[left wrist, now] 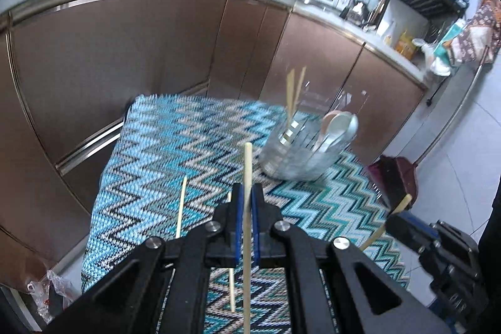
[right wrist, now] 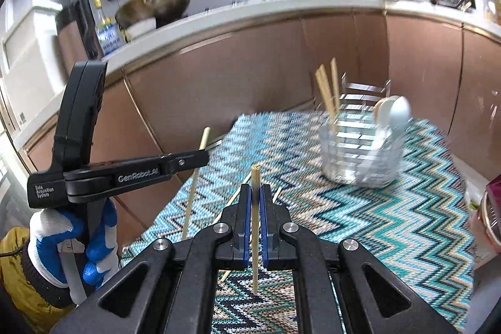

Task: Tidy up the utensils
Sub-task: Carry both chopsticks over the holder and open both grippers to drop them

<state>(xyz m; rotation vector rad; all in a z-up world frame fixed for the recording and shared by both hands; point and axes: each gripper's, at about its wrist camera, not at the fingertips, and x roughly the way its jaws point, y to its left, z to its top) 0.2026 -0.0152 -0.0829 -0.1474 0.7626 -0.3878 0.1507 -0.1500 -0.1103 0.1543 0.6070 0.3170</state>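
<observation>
We see the left tool (left wrist: 247, 202) closed on one chopstick (left wrist: 247, 177), which stands almost upright between its blue pads (left wrist: 239, 218) and rises above the fingertips. In the right wrist view, the right tool (right wrist: 255, 202) is also closed on a second chopstick (right wrist: 255, 208), held upright in the same way, its top end just above the fingertips. Both tools are above the tabletop, which is covered with a zigzag cloth (left wrist: 175, 146) in blue, teal and white.

On the cloth, two more loose chopsticks (left wrist: 181, 205) lie near the left tool. Farther away, at the far right part of the cloth, stands a clear utensil holder (left wrist: 297, 152). Inside it two chopsticks (left wrist: 294, 89) lean upright on its left side, and some spoons (left wrist: 336, 127) rest on its right side. The holder is well apart from both tools.

In the right wrist view, the left tool appears from the side, held by a hand in a blue and white glove (right wrist: 94, 243). Behind the tabletop are brown cabinet doors (left wrist: 125, 58).
</observation>
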